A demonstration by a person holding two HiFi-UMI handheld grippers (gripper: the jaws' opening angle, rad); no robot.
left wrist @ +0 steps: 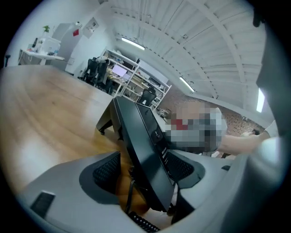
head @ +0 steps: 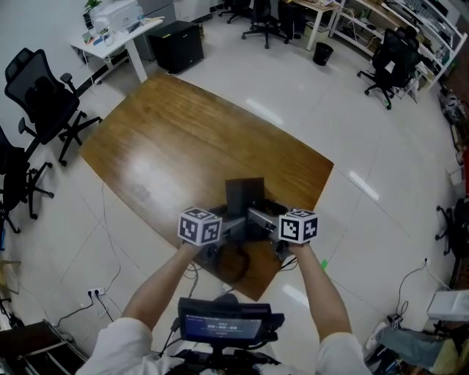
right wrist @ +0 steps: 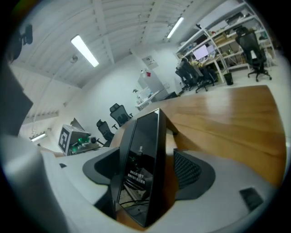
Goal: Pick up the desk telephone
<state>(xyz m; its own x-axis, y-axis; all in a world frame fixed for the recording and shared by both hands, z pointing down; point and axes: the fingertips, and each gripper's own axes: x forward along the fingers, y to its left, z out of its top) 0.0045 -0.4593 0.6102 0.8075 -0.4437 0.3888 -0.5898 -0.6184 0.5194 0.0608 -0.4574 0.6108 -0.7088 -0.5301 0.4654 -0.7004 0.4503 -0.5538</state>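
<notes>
A black desk telephone (head: 245, 196) stands on the wooden table (head: 183, 139), close to its near corner. My left gripper (head: 229, 228) comes at it from the left and my right gripper (head: 265, 222) from the right. In the left gripper view the telephone's slanted black body (left wrist: 141, 136) stands between the open jaws, with bare wood showing beside the left pad (left wrist: 107, 170). A coiled cord (left wrist: 143, 223) lies below it. In the right gripper view the telephone (right wrist: 143, 154) again fills the gap between the open jaws, with wood visible next to the right pad (right wrist: 187, 170).
The table's near edge (head: 245, 293) runs just under my hands. A black screen device (head: 223, 322) sits at my chest. Office chairs (head: 40, 95) stand to the left, with a white desk with a printer (head: 117, 22) and a black cabinet (head: 179, 44) beyond the table.
</notes>
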